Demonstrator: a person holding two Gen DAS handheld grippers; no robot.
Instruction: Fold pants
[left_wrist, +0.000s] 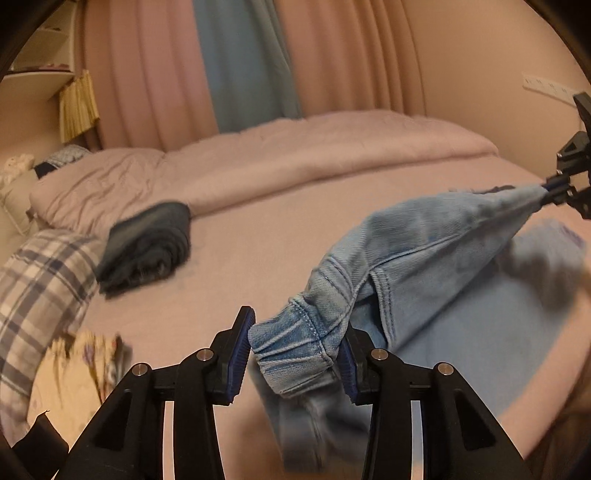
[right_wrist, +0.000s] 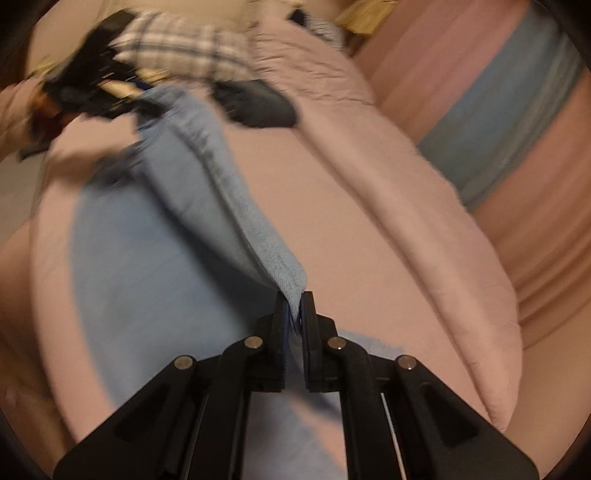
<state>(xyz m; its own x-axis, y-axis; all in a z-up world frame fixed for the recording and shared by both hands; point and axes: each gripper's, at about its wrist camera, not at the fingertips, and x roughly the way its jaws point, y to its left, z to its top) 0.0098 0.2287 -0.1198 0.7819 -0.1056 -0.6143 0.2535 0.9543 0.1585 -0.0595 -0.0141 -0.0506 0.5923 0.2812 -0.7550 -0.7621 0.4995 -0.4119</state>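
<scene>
A: Pink bed cover (left_wrist: 280, 236) under everything; quilt (left_wrist: 332, 147) bunched along the curtains (left_wrist: 243, 62).

B: And the pants?

A: Light denim pants (left_wrist: 424, 251) stretched between my two grippers, raised off the bed, part still trailing on it.

B: Other laundry?

A: Plaid cloth (left_wrist: 33, 291) and a folded dark garment (left_wrist: 147, 243), well apart from the denim.

B: Grips?

A: Left gripper (left_wrist: 295, 354) clamps the gathered cuff. Right gripper (right_wrist: 294, 314), pads pressed together, pinches a hem.
</scene>
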